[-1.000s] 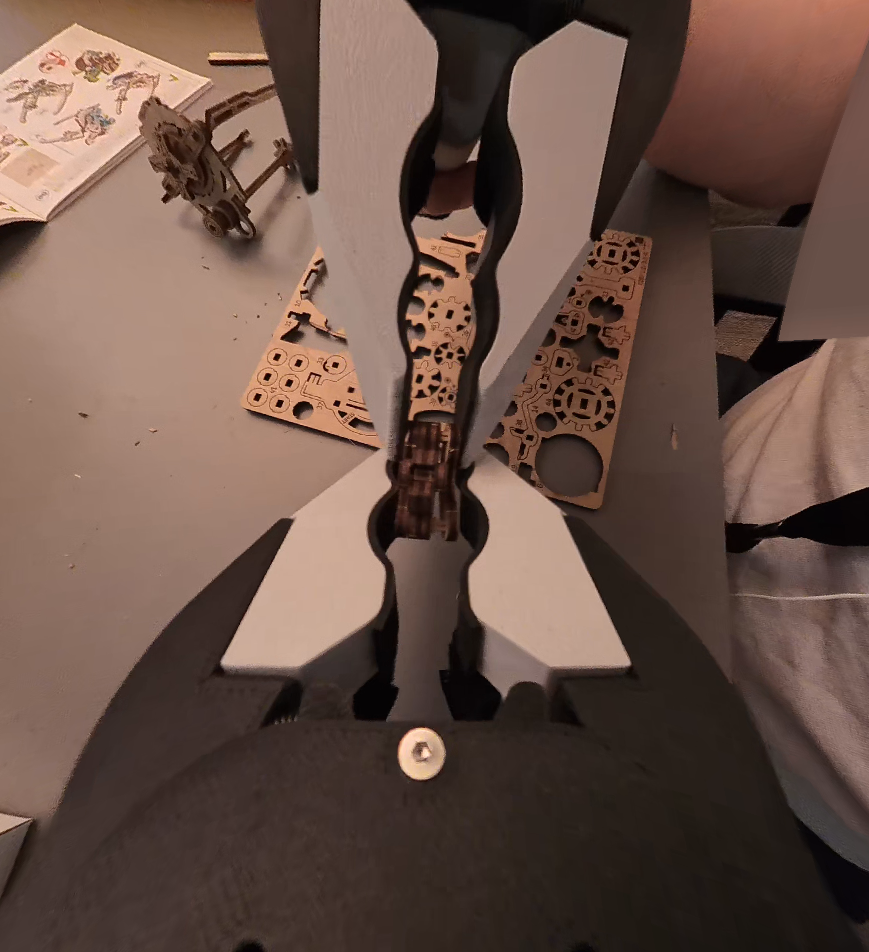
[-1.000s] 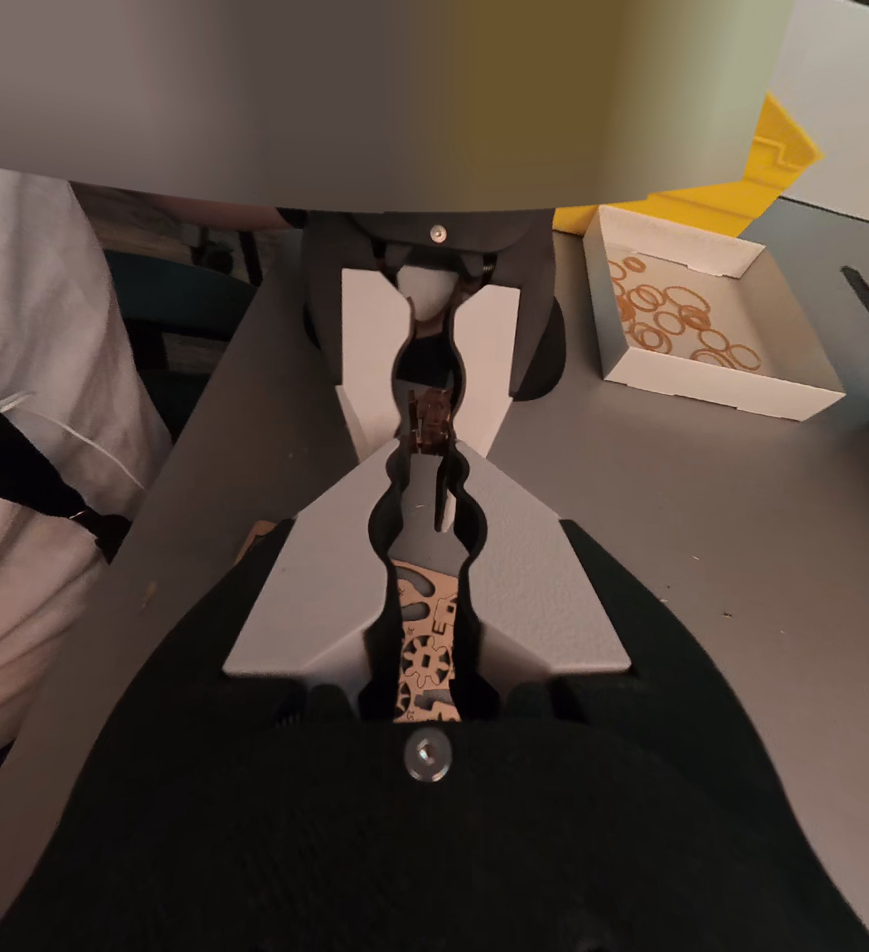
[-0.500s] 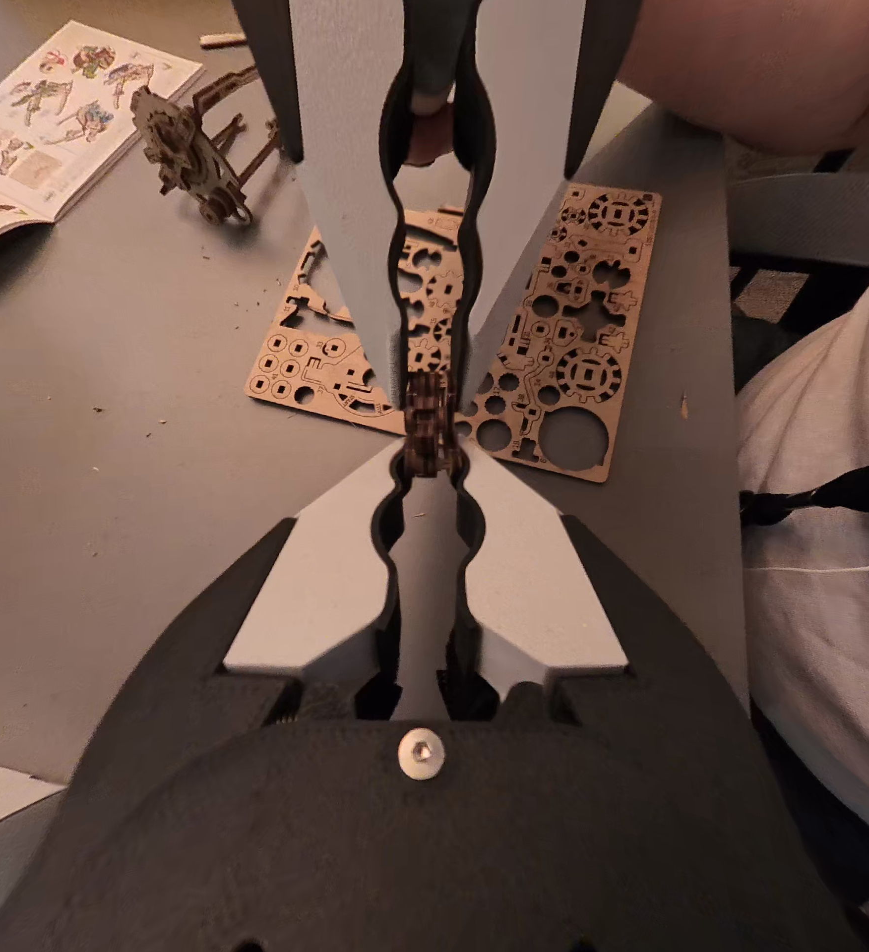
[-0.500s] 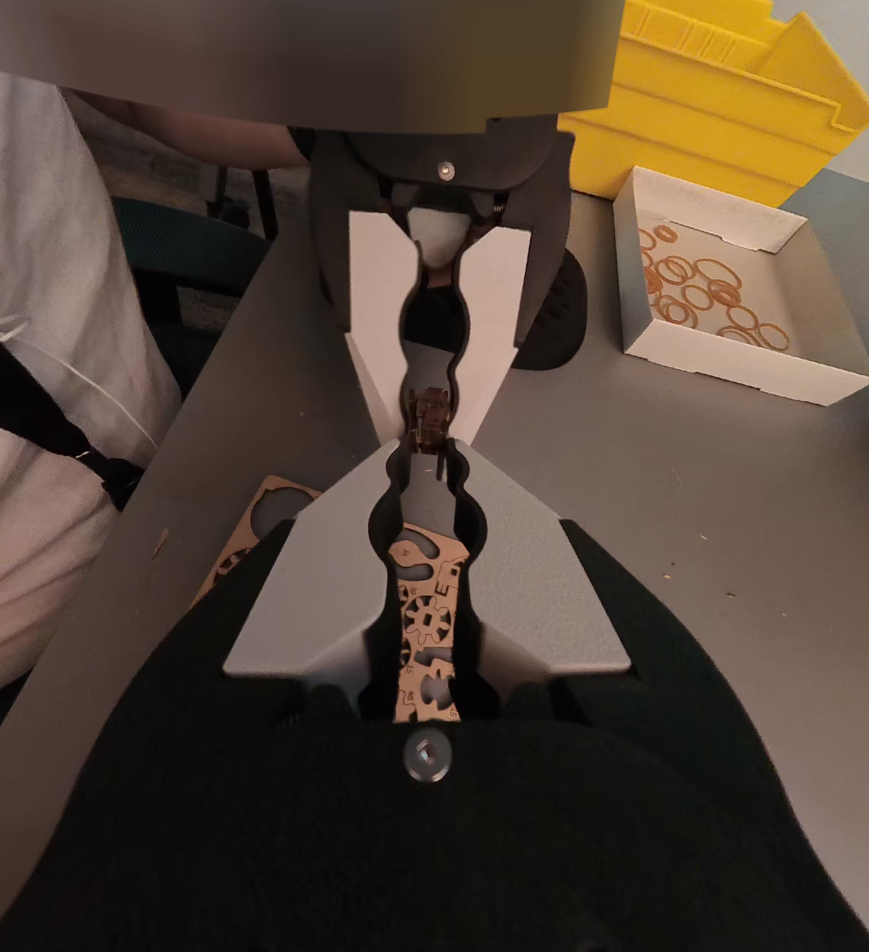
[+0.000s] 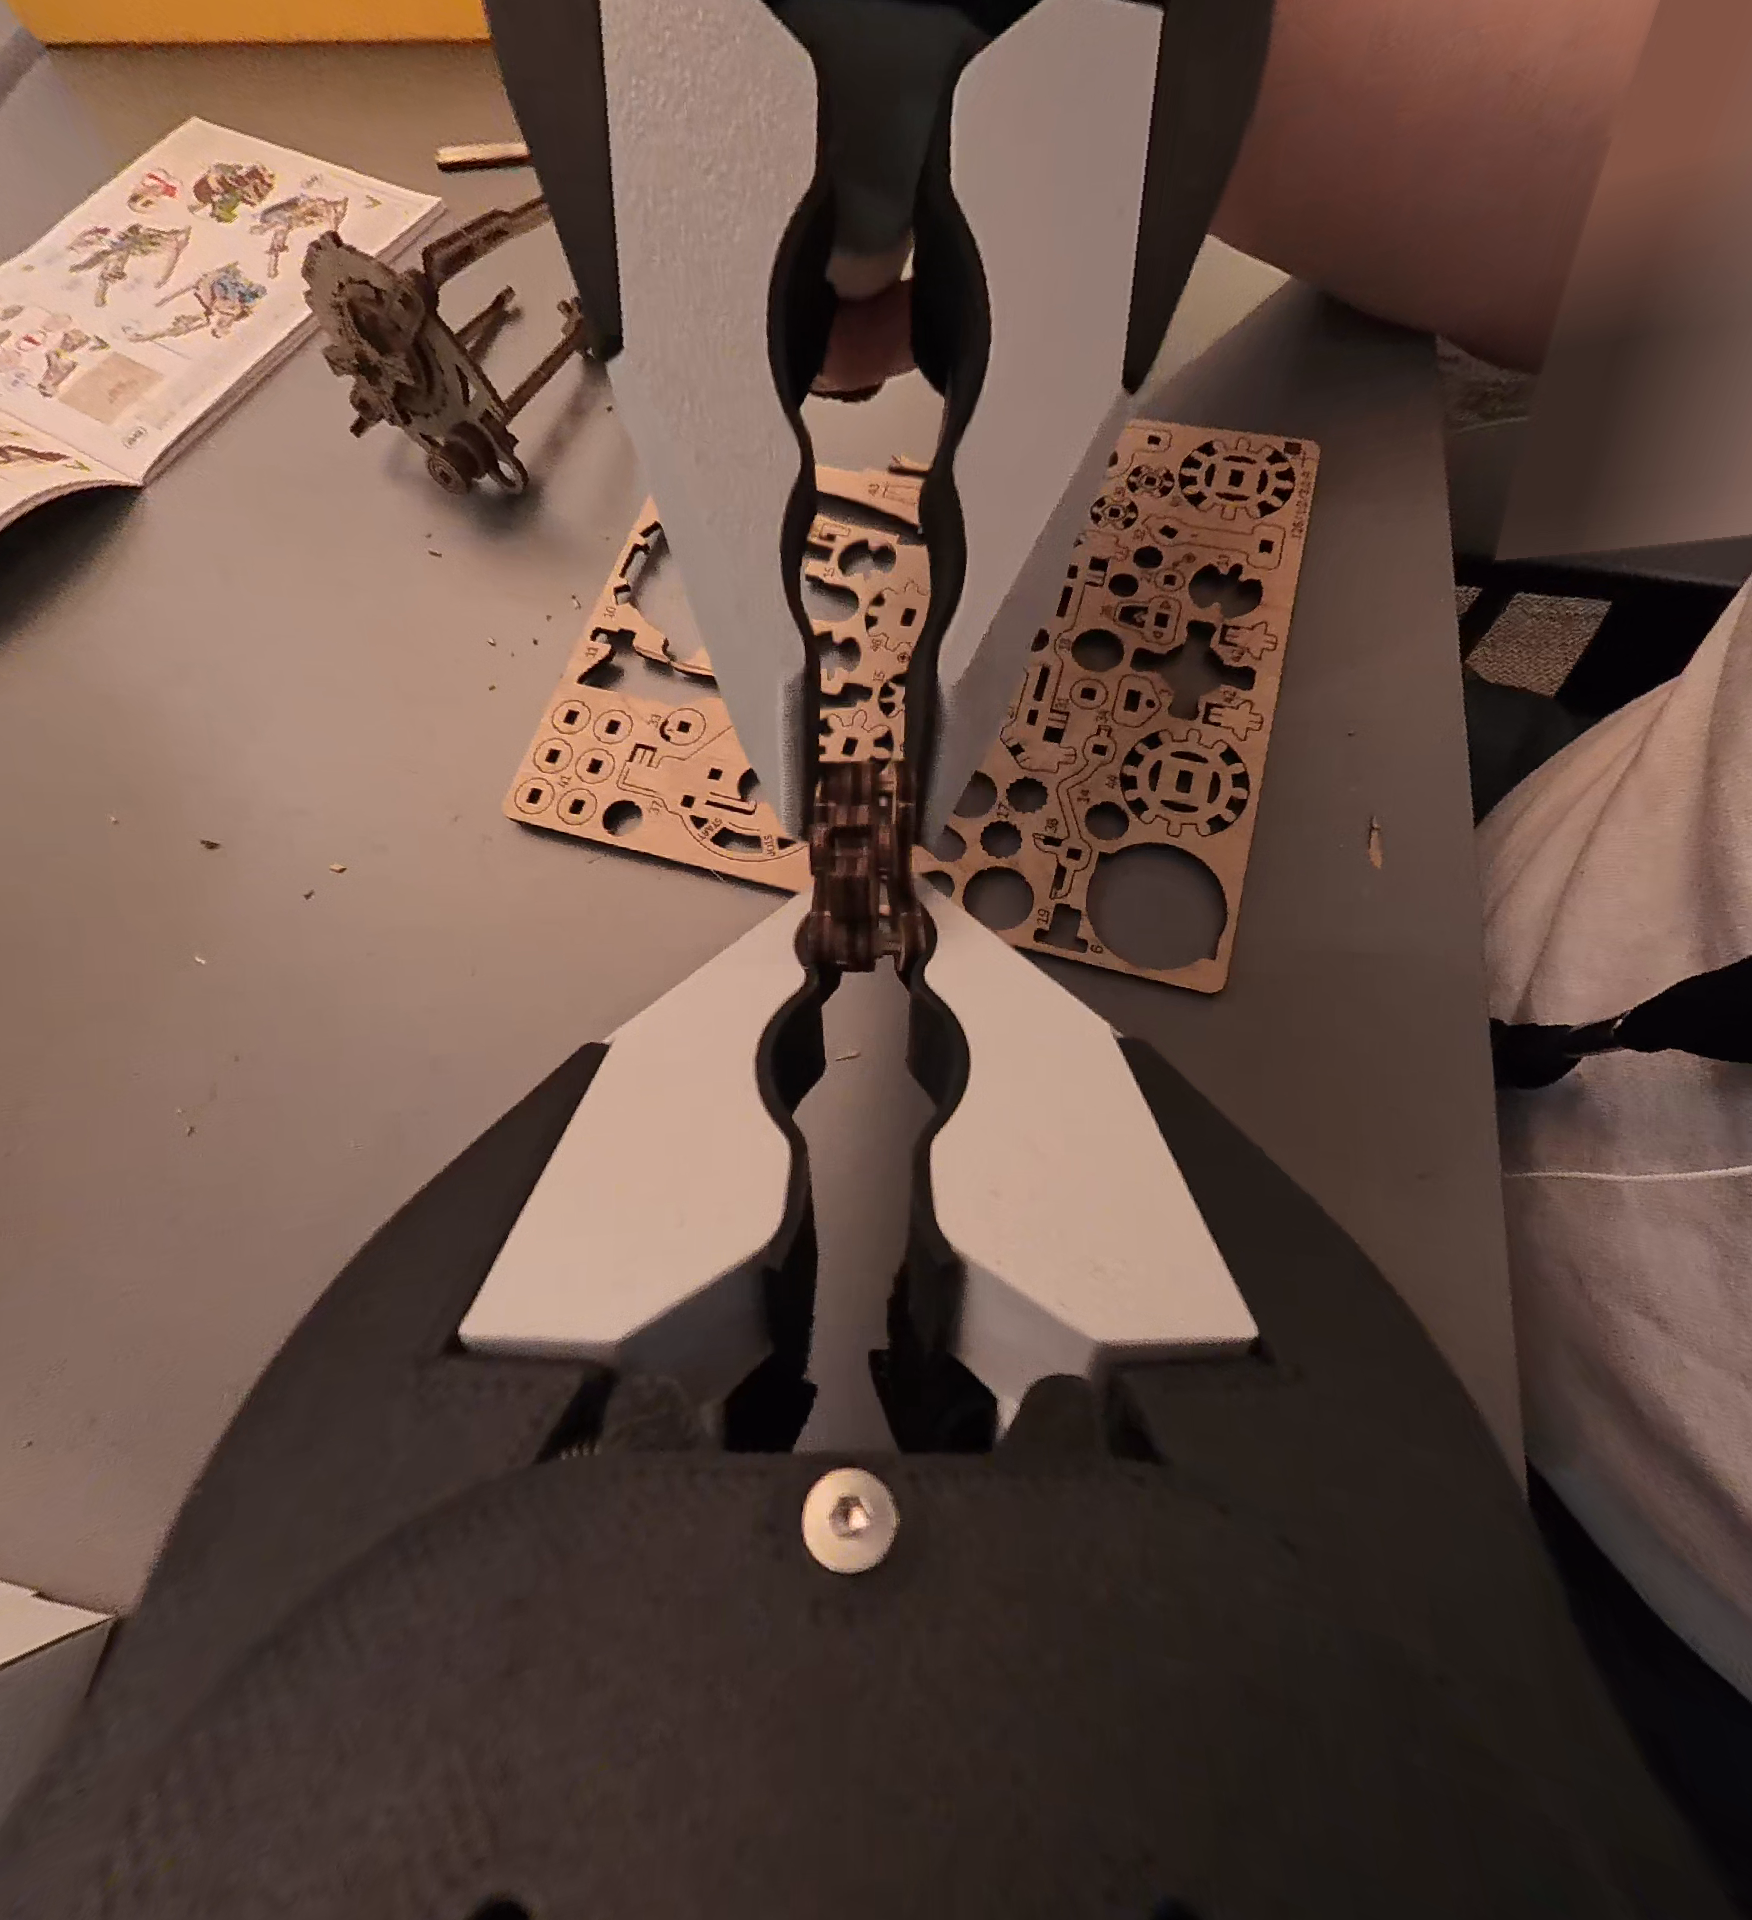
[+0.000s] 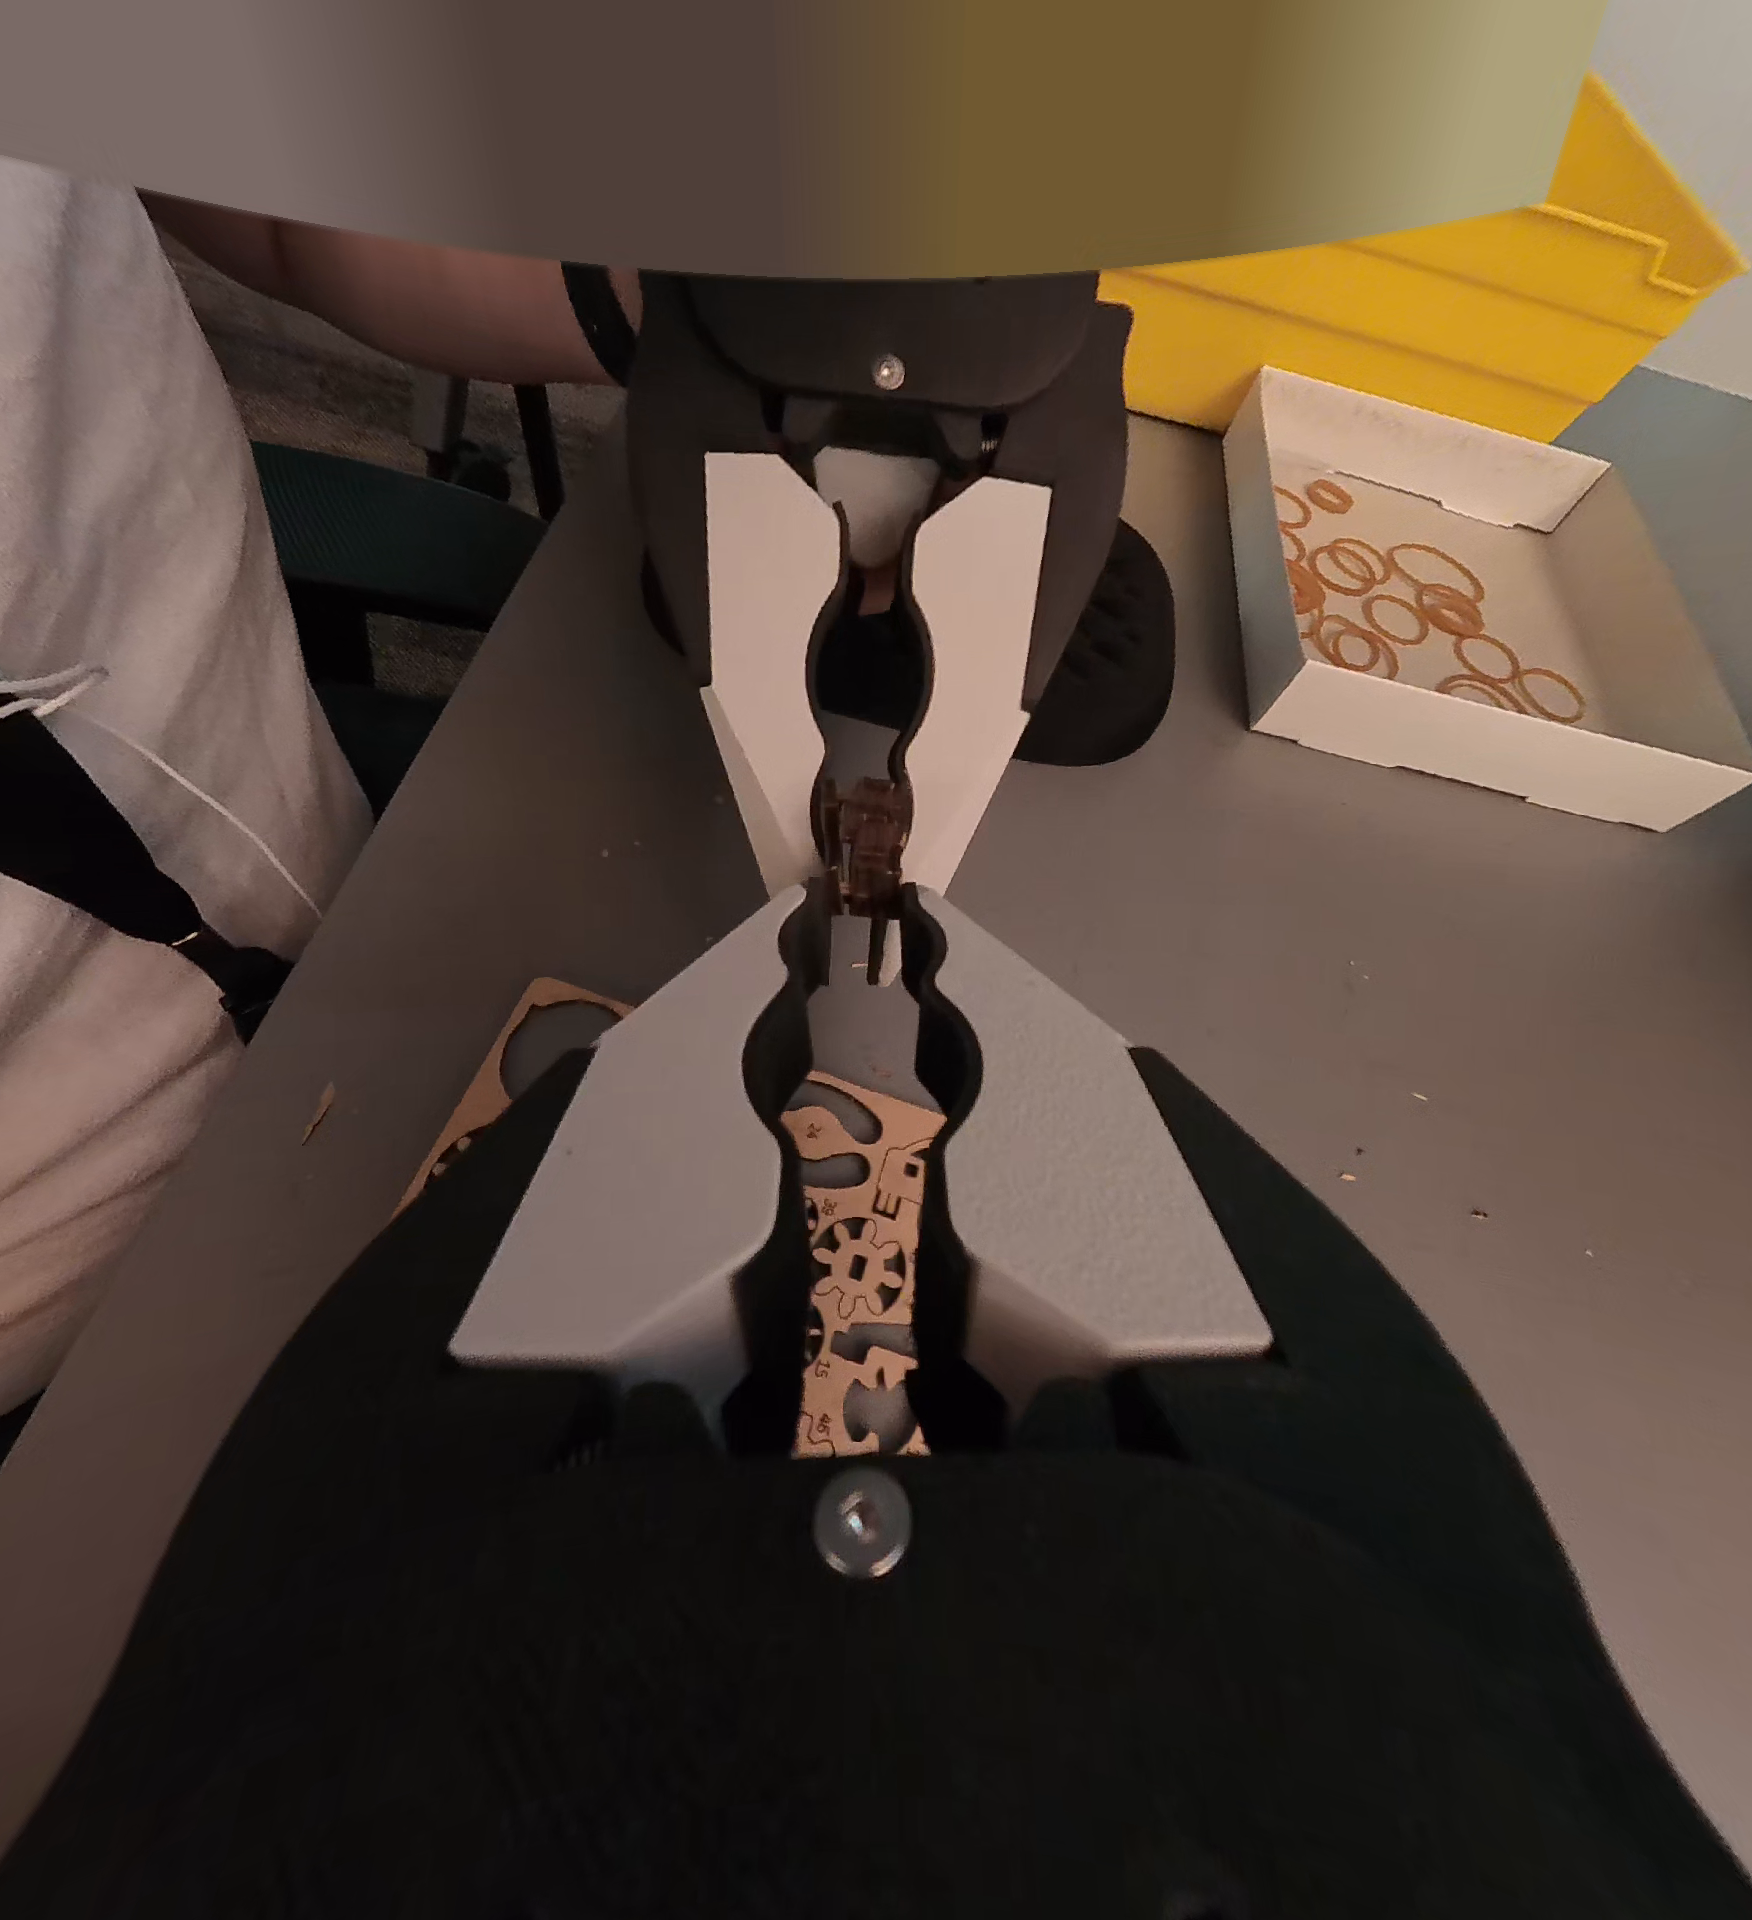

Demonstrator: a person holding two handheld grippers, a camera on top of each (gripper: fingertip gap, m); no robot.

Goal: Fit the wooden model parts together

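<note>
A small dark wooden model part (image 5: 859, 868) is pinched between both grippers, tip to tip, above the grey table. My left gripper (image 5: 859, 940) is shut on its near end. My right gripper (image 5: 856, 790) faces it from the far side and is shut on the other end. In the right wrist view the same part (image 6: 859, 847) sits between my right gripper (image 6: 856, 914) and the left gripper (image 6: 856, 831) opposite. A light wooden punch-out sheet (image 5: 1142, 707) lies flat under the grippers; it also shows in the right wrist view (image 6: 856, 1247).
A half-built dark wooden model (image 5: 415, 364) stands at the back left beside an open instruction booklet (image 5: 124, 332). A white tray of rubber bands (image 6: 1454, 623) and a yellow bin (image 6: 1371, 322) stand at the right. A person in a white shirt (image 5: 1661, 1143) sits at the table's edge.
Both grippers have stayed shut on the part. They moved slightly together over the sheet, and the part now sits nearer my left gripper's tips than one second ago.
</note>
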